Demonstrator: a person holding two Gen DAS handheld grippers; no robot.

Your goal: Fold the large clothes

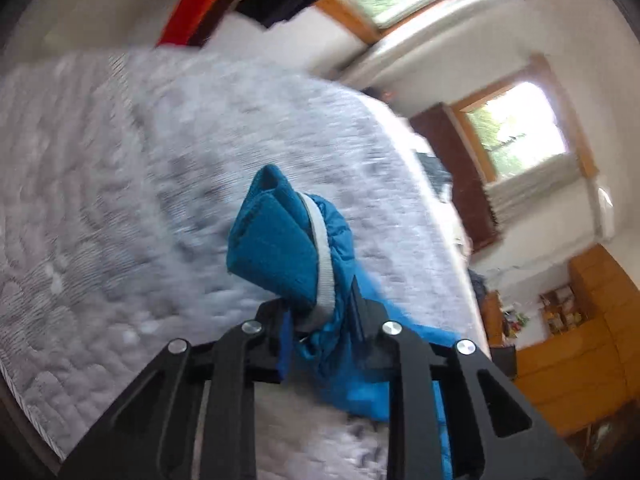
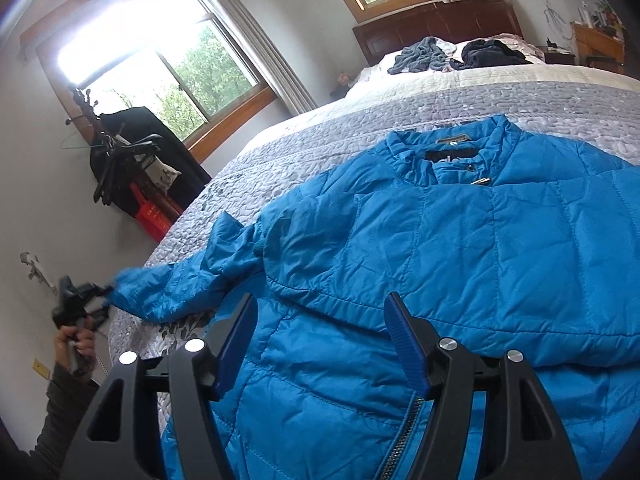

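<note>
my left gripper (image 1: 320, 316) is pinched on the cuff (image 1: 280, 240) of the blue jacket (image 2: 460, 248), holding the sleeve (image 2: 184, 284) out past the bed's (image 2: 320, 136) edge; that view is blurred, so how much cloth it grips is unclear. my right gripper (image 2: 320, 320) is spread wide over the jacket's front, just above its zip (image 2: 404, 432). the jacket lies flat on the bed, collar (image 2: 452, 148) toward the headboard (image 2: 440, 24).
</note>
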